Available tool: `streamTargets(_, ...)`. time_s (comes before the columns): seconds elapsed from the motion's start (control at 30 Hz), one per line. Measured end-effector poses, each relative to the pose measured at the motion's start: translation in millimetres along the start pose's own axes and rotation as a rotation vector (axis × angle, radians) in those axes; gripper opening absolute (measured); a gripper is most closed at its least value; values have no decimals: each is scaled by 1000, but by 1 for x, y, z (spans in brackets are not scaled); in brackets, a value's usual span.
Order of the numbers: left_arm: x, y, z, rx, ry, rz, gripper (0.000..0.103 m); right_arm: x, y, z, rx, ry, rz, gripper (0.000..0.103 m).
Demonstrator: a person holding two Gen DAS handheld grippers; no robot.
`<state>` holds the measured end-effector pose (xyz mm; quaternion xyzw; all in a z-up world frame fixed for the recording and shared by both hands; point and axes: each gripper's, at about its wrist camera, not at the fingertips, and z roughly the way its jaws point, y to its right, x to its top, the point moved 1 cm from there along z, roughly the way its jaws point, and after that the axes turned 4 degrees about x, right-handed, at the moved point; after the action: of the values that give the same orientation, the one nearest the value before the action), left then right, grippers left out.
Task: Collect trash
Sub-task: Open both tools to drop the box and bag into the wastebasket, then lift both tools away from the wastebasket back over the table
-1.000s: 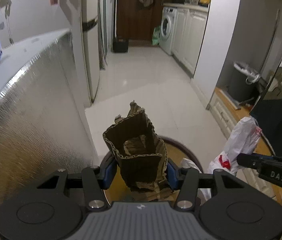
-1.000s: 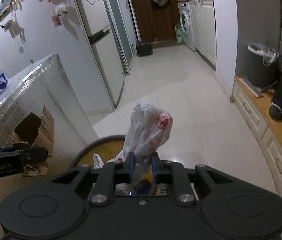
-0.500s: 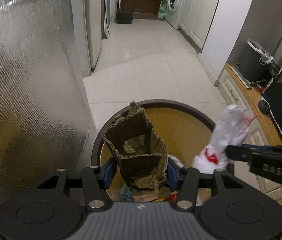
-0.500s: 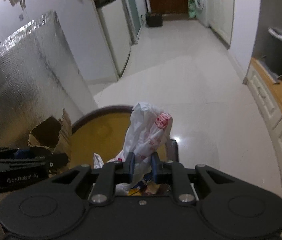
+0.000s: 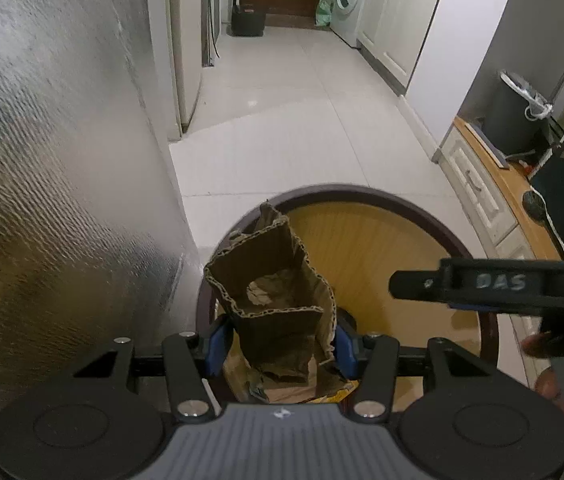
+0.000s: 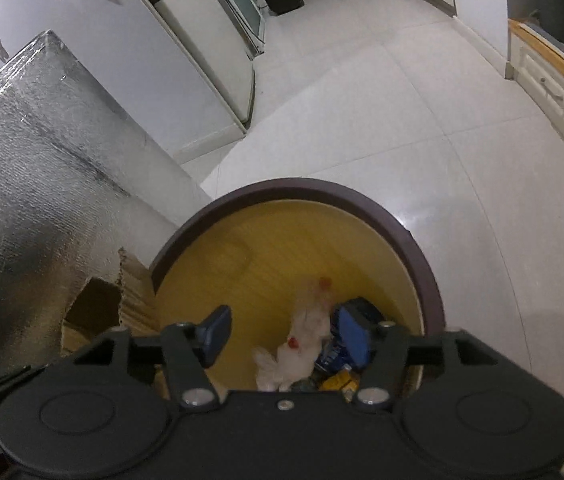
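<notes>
My left gripper (image 5: 279,344) is shut on a crumpled piece of brown corrugated cardboard (image 5: 273,292) and holds it over the near left rim of a round trash bin (image 5: 366,196) with a dark rim and yellow inside. My right gripper (image 6: 282,332) is open over the same bin (image 6: 302,188). A white plastic bag with red print (image 6: 306,336) is blurred and falling between its fingers into the bin, above other wrappers. The cardboard (image 6: 97,316) shows at the left of the right wrist view. The right gripper's finger (image 5: 482,284) crosses the left wrist view.
A tall box wrapped in silver foil (image 5: 53,168) stands right against the bin's left side. A fridge (image 6: 201,68) is behind it. White tiled floor (image 5: 302,112) runs ahead. A low white cabinet with a wooden top (image 5: 490,184) and a dark bin (image 5: 518,116) are on the right.
My right gripper has opened and let go of the white plastic bag, which drops into the bin. Both grippers have tilted down closer over the bin. The left still holds the cardboard.
</notes>
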<state>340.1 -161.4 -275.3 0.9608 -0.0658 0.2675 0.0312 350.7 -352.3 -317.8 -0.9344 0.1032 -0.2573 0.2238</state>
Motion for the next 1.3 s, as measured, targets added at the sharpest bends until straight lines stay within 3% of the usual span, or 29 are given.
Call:
streamTargets(0.13,-3,7,12,-26,-31,18,53,2,7,-4,-5,-14,-16,82)
streamTargets(0.33,-2,25,29,-135,-36,28,58,6,15,-20,23,-21,-45,90)
streamTargets(0.4,-1,31,35,-196,-43,0,85,11,16,-25,22,-7,-47,92)
streamTargets(0.43,0,34,38,-204,-58,-5,90,12,17,-27,21,-3,-46,95)
streamTargets(0.67,-6,39,36,-109,-115,72,92,13,12,-34,-28,-12,-138,97)
streamTargets(1.0,-6,28,4,-54,-114,76,102,0,6,-50,-52,-29,-221,101)
streamTargets(1.3,-14,16,-14,-28,-138,65,103,-8,-5,-70,-109,-17,-309,103)
